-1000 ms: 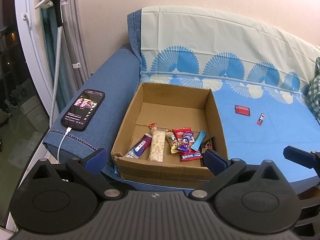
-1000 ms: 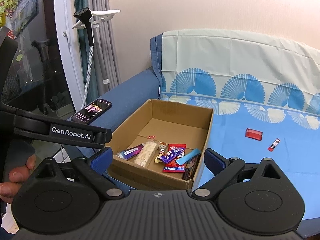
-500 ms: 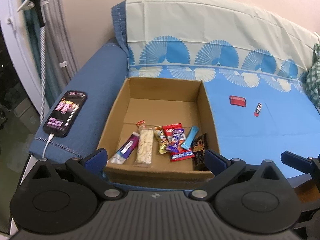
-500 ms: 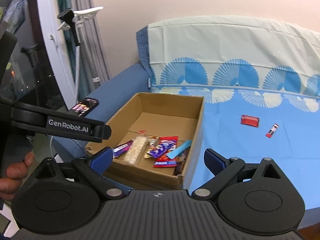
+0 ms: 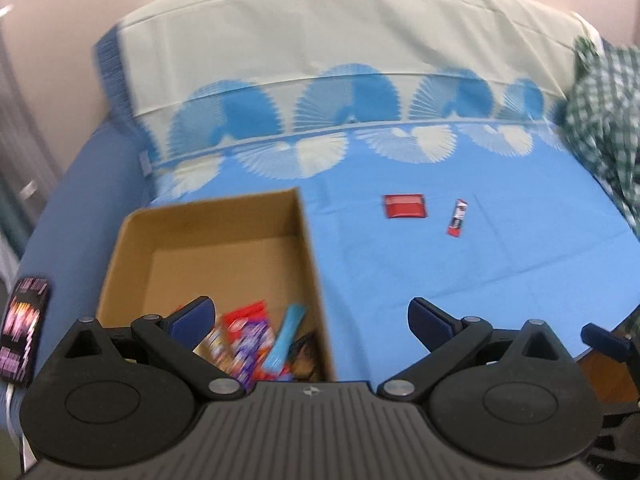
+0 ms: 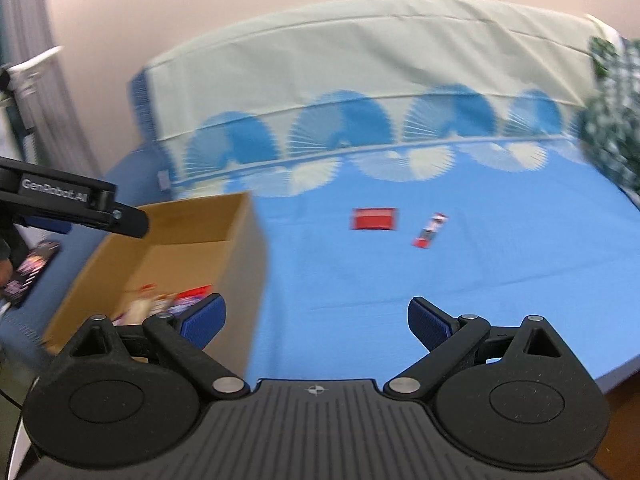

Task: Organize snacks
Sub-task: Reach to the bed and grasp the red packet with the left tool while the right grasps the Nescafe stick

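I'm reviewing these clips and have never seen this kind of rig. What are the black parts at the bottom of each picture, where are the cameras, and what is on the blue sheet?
No robot here: a person holds a two-finger gripper in each hand, and each carries a fisheye camera looking forward along its fingers. The black parts are the grippers' own bodies. One picture comes from the left gripper, the other from the right gripper. Both stand open and hold nothing. The black bar at the left of the right view is the other gripper. On the blue sheet stands a cardboard box with several snacks inside. Two more lie loose on the sheet: a red packet and a small red bar. A phone rests on the armrest. Both pictures are motion-blurred.
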`<state>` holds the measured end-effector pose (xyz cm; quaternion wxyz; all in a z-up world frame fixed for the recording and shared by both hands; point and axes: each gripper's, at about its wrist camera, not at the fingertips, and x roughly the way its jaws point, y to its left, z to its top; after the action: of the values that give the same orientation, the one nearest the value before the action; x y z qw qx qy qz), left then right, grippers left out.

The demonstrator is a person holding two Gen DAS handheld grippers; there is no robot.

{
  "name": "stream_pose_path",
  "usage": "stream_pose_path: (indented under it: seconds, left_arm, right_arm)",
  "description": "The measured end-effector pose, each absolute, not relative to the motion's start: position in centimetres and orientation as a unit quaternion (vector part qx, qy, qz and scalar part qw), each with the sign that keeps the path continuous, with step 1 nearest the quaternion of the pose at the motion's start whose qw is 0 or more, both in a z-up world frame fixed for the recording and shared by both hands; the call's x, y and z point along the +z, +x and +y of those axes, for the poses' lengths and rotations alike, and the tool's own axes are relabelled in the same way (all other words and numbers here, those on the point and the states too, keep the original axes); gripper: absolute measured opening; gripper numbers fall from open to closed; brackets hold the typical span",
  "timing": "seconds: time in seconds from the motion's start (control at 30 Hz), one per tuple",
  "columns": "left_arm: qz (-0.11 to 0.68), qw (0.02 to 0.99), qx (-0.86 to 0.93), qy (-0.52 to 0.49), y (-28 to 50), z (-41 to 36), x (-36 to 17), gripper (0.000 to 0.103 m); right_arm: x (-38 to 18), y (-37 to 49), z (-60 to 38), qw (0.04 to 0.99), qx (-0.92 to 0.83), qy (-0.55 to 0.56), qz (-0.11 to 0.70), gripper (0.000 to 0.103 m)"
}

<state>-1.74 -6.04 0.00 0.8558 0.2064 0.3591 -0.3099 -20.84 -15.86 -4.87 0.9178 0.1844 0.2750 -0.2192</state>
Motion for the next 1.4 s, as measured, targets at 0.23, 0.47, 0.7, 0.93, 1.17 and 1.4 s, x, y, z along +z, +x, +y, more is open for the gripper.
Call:
stream_pose_path:
  seconds: [0.23, 0.47, 0.7, 0.93, 1.17, 1.4]
  left_arm:
    - [0.356, 0.824, -0.341, 0.280, 1.4, -15.5, -4.6, 0.103]
    - [0.326, 0.799, -0.383, 0.330, 6.3, -25.2, -10.3, 0.103]
    - [0.329, 0.753, -0.419, 0.386, 12.9, -34.3, -18.8, 0.103]
    - [0.344, 0.704, -0.455, 0.423, 16.9, -39.0, -24.5, 0.103]
    - [0.348, 0.685, -0.479, 0.424, 18.8, -41.6, -26.1, 0.103]
    - [0.391, 0.689, -0.477, 0.380, 19.3, -41.3, -25.9, 0.089]
  right_arm:
    - [-8.5, -18.7, -23.0, 0.894, -0.268, 0.210, 0.290, 0.098]
    - [-13.2, -14.1, -30.5, 0.876, -0.299, 0.214, 0.313, 0.098]
    - [-19.2, -7.2, -38.4, 0.862, -0.318, 0.223, 0.326, 0.098]
    - [-24.4, -0.7, -43.0, 0.860, -0.301, 0.198, 0.360, 0.098]
    - [-27.0, 1.3, -44.1, 0.878, -0.297, 0.139, 0.350, 0.103]
    - [-27.2, 1.0, -43.5, 0.887, -0.298, 0.117, 0.332, 0.086]
